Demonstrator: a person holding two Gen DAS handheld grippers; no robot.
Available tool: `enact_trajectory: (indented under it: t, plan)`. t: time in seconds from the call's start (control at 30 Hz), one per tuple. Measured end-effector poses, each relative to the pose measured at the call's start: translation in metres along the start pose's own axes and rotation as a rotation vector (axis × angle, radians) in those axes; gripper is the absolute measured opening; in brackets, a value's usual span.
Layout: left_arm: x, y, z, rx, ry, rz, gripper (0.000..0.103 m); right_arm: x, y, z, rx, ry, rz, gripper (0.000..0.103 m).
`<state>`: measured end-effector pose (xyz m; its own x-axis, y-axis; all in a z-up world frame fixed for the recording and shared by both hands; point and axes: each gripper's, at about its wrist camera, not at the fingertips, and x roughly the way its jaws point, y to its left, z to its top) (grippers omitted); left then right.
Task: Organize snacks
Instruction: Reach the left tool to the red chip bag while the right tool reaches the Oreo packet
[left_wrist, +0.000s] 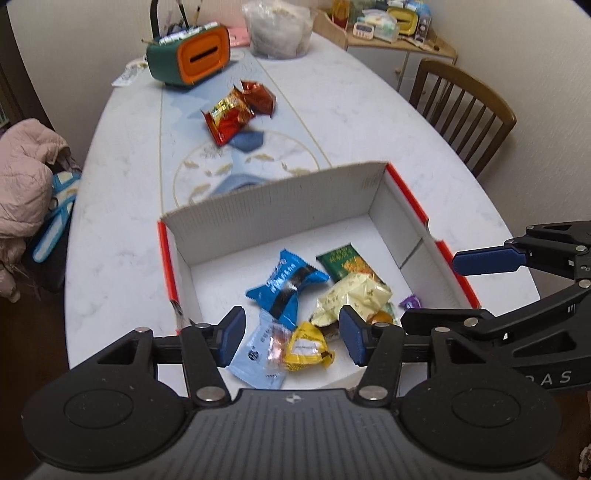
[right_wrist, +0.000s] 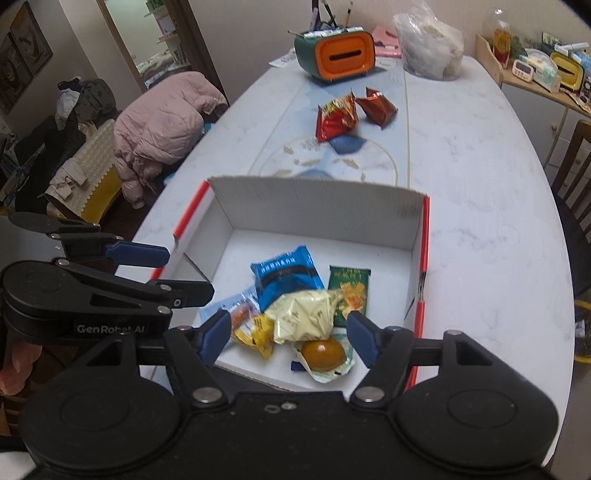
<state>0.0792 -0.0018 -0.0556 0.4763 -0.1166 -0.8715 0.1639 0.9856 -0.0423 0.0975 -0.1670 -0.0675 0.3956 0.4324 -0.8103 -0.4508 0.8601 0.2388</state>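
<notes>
room: lived-in dining corner, a wooden chair (left_wrist: 461, 114) on one side, a pink puffer jacket (right_wrist: 162, 122) heaped on the other, and a cluttered sideboard (left_wrist: 399, 40) at the far end.
worktop (left_wrist: 110, 206): long, pale marble look, smooth, so packets probably slide easy on it.
box (right_wrist: 317, 206): shallow white cardboard with orange edges, open top, already holding a loose pile of snacks.
red packets (left_wrist: 229, 118): the two still out on the worktop, well past the box, touching each other. Foil pillow bags, I reckon light, crinkly and slippery; best pinched by the flat sealed end, not the puffy middle.
left claw (left_wrist: 291, 336): released, nothing in it, hanging over the box.
right claw (right_wrist: 288, 338): same deal, jaws apart and empty, above the pile.
</notes>
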Motion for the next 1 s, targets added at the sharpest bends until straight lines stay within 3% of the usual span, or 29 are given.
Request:
enact_trajectory:
  t: [0.33, 0.47, 0.6, 1.0]
  plan:
    - [-0.024, 0.014, 0.023, -0.023, -0.067, 0.023, 0.066, -0.018, 0.005, 0.03, -0.014, -0.064, 0.001, 0.085]
    - [-0.025, 0.022, 0.038, -0.045, -0.08, 0.025, 0.067, -0.021, 0.003, 0.047, -0.024, -0.08, 0.01, 0.087]
    - [-0.022, 0.029, 0.059, -0.059, -0.087, 0.043, 0.067, -0.021, -0.003, 0.069, -0.032, -0.097, 0.024, 0.097]
    - [-0.013, 0.047, 0.142, -0.058, -0.117, 0.119, 0.067, -0.01, -0.025, 0.161, -0.082, -0.132, 0.066, 0.099]
